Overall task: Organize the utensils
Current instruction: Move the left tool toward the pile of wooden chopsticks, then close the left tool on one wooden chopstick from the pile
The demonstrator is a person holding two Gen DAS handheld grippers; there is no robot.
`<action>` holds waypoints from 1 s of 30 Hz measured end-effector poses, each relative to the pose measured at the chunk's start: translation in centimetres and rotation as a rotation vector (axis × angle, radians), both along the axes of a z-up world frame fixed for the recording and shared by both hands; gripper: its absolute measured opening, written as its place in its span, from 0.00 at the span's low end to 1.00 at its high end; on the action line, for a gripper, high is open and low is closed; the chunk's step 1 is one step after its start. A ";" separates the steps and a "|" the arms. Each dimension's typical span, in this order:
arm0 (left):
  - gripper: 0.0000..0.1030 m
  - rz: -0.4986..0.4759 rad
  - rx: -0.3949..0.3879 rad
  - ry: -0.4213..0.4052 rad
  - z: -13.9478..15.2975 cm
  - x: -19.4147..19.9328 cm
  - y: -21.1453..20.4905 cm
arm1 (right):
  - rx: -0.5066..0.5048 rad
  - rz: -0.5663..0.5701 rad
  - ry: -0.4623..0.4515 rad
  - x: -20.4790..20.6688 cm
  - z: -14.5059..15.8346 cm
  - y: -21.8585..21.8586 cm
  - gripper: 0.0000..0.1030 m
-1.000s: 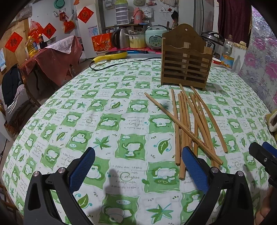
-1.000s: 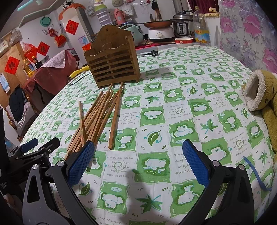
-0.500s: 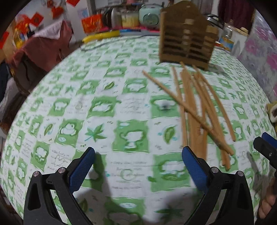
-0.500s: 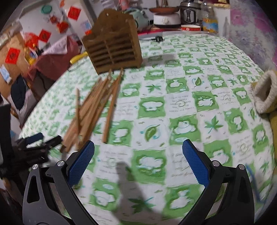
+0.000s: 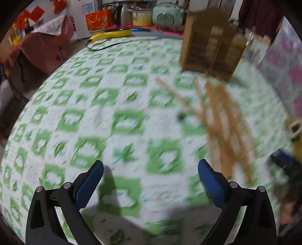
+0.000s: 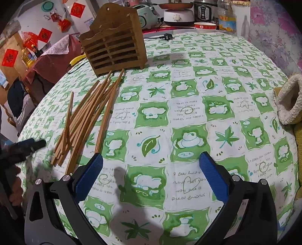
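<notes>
Several wooden chopsticks [image 6: 88, 113] lie in a loose pile on the green-and-white tablecloth [image 6: 188, 113], in front of a slatted wooden utensil holder [image 6: 115, 49]. My right gripper [image 6: 151, 167] hovers open over the cloth, with the pile's near ends just left of its left finger. In the blurred left wrist view the chopsticks [image 5: 224, 128] lie ahead and to the right, and the holder [image 5: 211, 50] stands behind them. My left gripper [image 5: 151, 175] is open with nothing between its fingers. The left gripper's tip [image 6: 28, 146] shows at the left of the right wrist view.
A fleece-lined yellow slipper [image 6: 288, 101] lies at the table's right edge. Behind the table stand a rice cooker [image 5: 166, 13], kettle [image 5: 124, 14], pots and a bottle [image 6: 226, 17]. A power plug [image 6: 168, 36] and a yellow-handled item [image 5: 111, 34] lie at the far edge.
Both grippers have moved forward over the table, so the holder and chopsticks look closer. The left view is motion-blurred. Both stay open.
</notes>
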State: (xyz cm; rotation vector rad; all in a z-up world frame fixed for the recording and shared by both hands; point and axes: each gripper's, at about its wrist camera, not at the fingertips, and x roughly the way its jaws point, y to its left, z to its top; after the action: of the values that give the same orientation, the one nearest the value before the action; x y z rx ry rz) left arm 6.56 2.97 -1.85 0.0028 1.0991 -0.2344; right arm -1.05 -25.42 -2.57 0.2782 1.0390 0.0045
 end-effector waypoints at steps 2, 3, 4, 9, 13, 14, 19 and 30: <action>0.95 -0.028 -0.018 -0.038 1.4 0.5 -1.5 | 0.016 -0.007 -0.017 0.0 0.1 -0.2 0.95; 0.95 -0.058 -0.017 -0.071 2.3 0.7 -2.8 | 0.027 -0.011 -0.024 -0.1 0.1 -0.4 0.95; 0.95 -0.095 -0.015 -0.091 2.7 0.8 -4.2 | 0.037 -0.015 -0.032 -0.1 0.2 -0.6 0.95; 0.77 -0.157 0.008 -0.038 0.6 1.9 -8.0 | 0.061 -0.034 -0.050 -0.2 0.2 -1.2 0.90; 0.52 -0.152 0.012 0.012 -1.5 2.5 -8.1 | 0.057 -0.019 -0.062 -0.1 0.3 -0.9 0.84; 0.49 -0.156 0.020 0.013 -1.8 2.4 -7.9 | 0.055 -0.013 -0.062 -0.1 0.3 -0.8 0.83; 0.24 -0.168 -0.038 0.006 -1.9 2.1 -5.5 | 0.052 0.008 -0.058 -0.1 0.3 -0.5 0.71; 0.18 -0.119 -0.124 -0.005 -1.5 2.3 -1.5 | 0.008 0.170 -0.012 3.1 1.7 2.9 0.59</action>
State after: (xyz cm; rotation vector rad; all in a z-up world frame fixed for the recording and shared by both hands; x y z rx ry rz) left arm 8.90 1.49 -3.35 -0.0423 1.0792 -0.4096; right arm 2.06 -22.52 -0.89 0.1966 1.0483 0.1638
